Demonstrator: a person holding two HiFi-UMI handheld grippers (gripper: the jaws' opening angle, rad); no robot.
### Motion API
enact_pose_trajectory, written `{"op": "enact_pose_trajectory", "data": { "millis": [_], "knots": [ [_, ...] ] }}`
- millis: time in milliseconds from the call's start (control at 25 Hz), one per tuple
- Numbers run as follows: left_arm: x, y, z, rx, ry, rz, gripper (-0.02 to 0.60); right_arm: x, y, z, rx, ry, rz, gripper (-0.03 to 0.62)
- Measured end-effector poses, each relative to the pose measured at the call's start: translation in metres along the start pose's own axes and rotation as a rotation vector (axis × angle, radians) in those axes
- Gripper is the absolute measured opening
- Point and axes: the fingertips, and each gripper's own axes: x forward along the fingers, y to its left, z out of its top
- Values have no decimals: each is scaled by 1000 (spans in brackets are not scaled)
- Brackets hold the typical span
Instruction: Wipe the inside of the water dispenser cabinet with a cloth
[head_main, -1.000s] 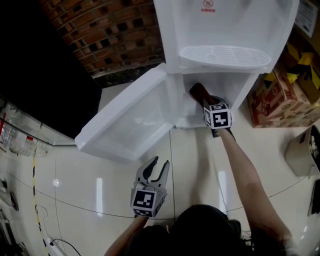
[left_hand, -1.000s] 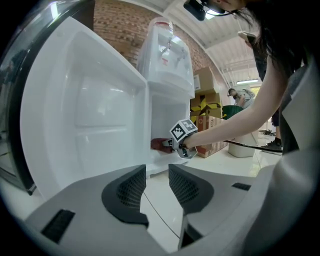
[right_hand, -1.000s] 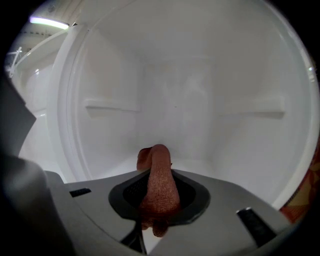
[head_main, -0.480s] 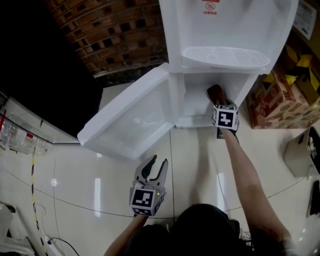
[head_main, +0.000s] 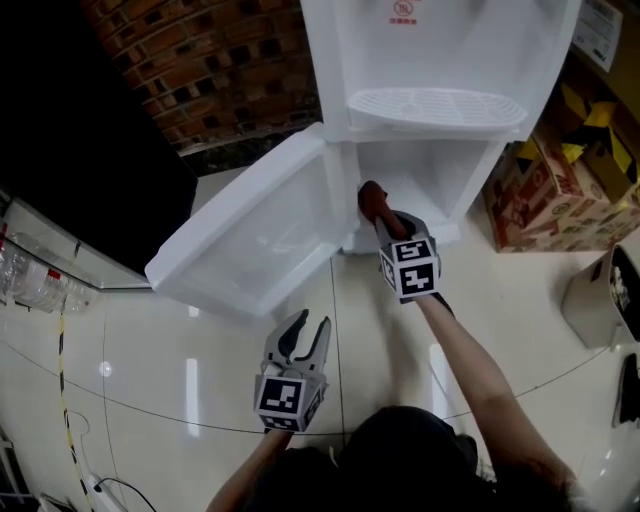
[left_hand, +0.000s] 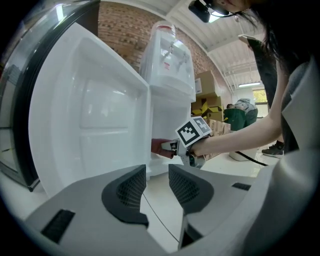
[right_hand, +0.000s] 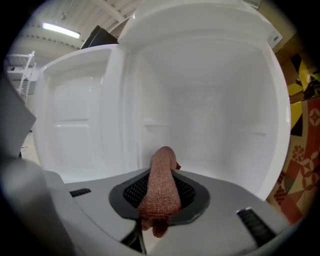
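Glossy floor tiles (head_main: 200, 400) front the open water dispenser cabinet (head_main: 430, 165). Right gripper (head_main: 380, 212), arm outstretched, clamps the reddish cloth (head_main: 368, 196) at the cabinet's left inner edge. Left gripper (head_main: 311, 327) hangs short of the cabinet, jaws slightly apart, empty.

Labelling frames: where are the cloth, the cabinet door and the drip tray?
cloth (right_hand: 160, 190), right gripper view, its knitted middle.
cabinet door (head_main: 255, 238), head view, inner panel.
drip tray (head_main: 435, 105), head view, grille centre.

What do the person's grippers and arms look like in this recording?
Both the left gripper and the right gripper have grey bodies, two curved jaws with black mesh-textured pads, and a white cube printed with black square markers. The right forearm is bare; no sleeve shows.
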Motion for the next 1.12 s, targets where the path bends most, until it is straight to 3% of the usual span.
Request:
{"op": "enact_pose_trajectory", "data": {
  "millis": [200, 760, 1120],
  "knots": [
    [-7, 0, 3, -13, -2, 15, 121, 9, 28, -19, -5, 35, 29, 83],
    [-8, -2, 1, -21, -4, 13, 121, -39, -135, -58, 140, 112, -308, 83],
    [-10, 0, -2, 0, 5, 12, 121, -54, -154, -82, 155, 135, -339, 83]
  ]
}}
